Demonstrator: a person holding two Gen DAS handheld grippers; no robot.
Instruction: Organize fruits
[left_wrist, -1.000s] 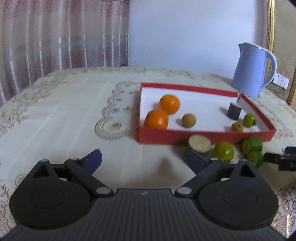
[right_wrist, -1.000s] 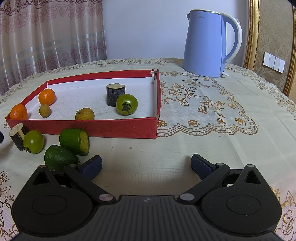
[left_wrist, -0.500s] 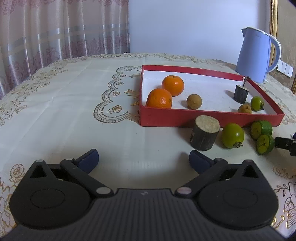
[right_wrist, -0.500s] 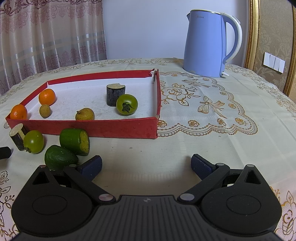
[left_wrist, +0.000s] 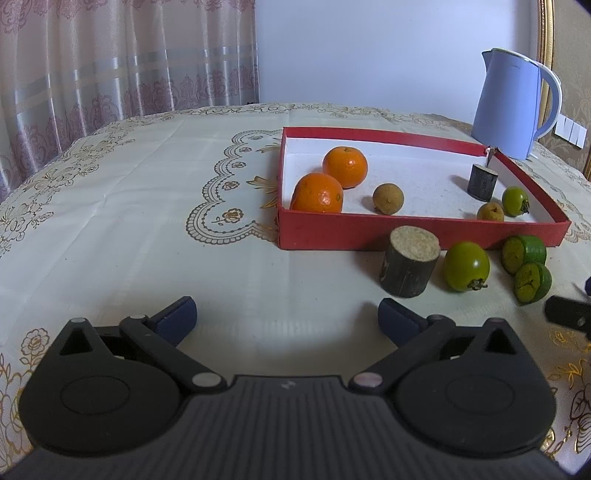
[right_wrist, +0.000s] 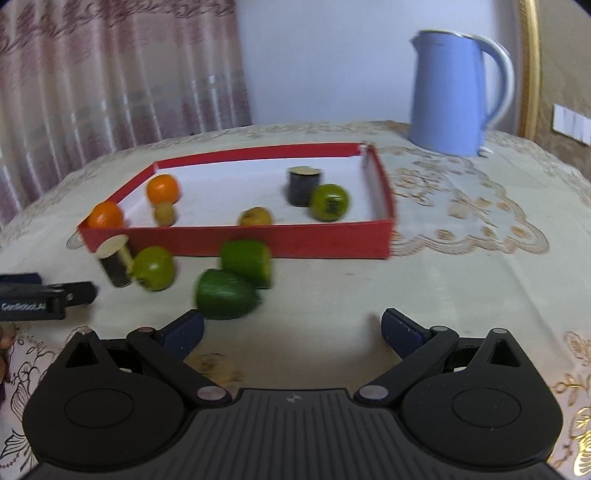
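My right tool (right_wrist: 291, 326) swings left toward the green halves, blurring its view.
Both tools gape empty; I should centre on the near half (right_wrist: 225, 294), lower middle, before closing.

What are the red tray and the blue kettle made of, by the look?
Red tray: probably cardboard or paperboard, matte. Thin flat walls, a white liner inside, and one far corner split open. Blue kettle: smooth body with a soft sheen, white handle and base trim; looks like plastic, though painted metal can't be ruled out.
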